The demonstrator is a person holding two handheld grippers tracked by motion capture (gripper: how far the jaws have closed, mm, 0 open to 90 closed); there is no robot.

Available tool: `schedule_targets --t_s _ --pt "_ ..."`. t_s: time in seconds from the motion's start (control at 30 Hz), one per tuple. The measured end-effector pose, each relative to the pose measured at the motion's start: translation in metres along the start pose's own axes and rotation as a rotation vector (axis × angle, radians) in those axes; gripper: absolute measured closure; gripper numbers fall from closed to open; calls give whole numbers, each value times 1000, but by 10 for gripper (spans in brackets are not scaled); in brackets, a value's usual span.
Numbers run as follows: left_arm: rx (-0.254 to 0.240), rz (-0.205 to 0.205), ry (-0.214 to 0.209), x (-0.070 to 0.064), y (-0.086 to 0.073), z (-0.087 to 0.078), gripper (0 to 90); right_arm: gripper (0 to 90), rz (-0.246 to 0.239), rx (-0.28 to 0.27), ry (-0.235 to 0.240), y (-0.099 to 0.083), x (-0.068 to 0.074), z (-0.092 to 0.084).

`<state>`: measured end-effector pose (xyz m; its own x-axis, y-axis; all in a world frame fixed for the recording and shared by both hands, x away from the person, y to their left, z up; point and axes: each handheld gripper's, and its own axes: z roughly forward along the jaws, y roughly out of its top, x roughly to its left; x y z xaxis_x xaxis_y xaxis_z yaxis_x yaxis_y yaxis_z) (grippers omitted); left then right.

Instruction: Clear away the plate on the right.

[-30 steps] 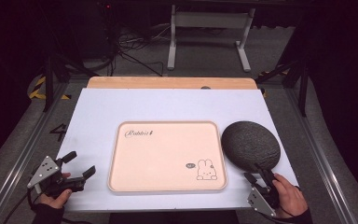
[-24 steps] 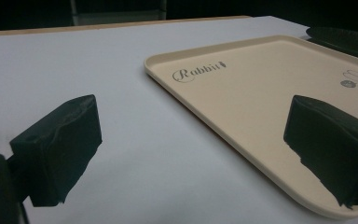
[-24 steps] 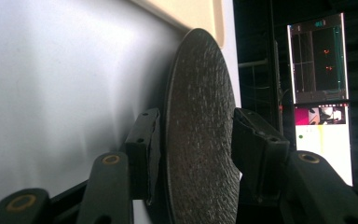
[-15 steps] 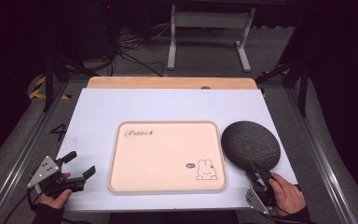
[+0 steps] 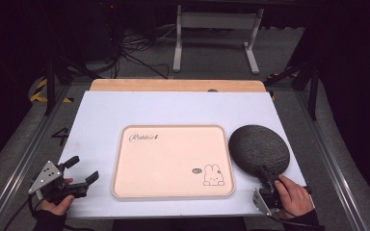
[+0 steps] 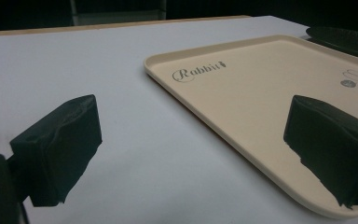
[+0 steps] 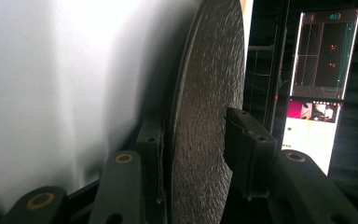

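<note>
Right gripper (image 5: 266, 177) at near right table edge, jaws just been closing, straddling near rim of dark textured round plate (image 5: 259, 148); one pad against underside, other not yet touching top face. Plate on white table (image 5: 101, 115), just right of pink rabbit tray (image 5: 173, 161). Left gripper (image 5: 79, 173) released, jaws wide, near left, beside tray's left edge
</note>
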<state>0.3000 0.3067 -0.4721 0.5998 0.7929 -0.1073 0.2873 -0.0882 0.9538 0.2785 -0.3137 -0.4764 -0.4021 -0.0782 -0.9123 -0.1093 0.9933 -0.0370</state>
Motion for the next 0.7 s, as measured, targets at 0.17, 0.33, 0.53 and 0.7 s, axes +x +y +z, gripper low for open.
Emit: schedule_targets --t_s 0.17,0.33,0.53,0.7 --pt "4 0 0 0 0 0 49 601 -14 13 3 -2 0 5" --pt "5 0 2 0 0 0 49 604 -20 22 9 -2 -1 8" --pt "3 0 2 0 0 0 49 603 -26 18 10 -2 -2 9" --pt "1 2 4 0 0 0 49 650 -13 36 43 0 -3 10"
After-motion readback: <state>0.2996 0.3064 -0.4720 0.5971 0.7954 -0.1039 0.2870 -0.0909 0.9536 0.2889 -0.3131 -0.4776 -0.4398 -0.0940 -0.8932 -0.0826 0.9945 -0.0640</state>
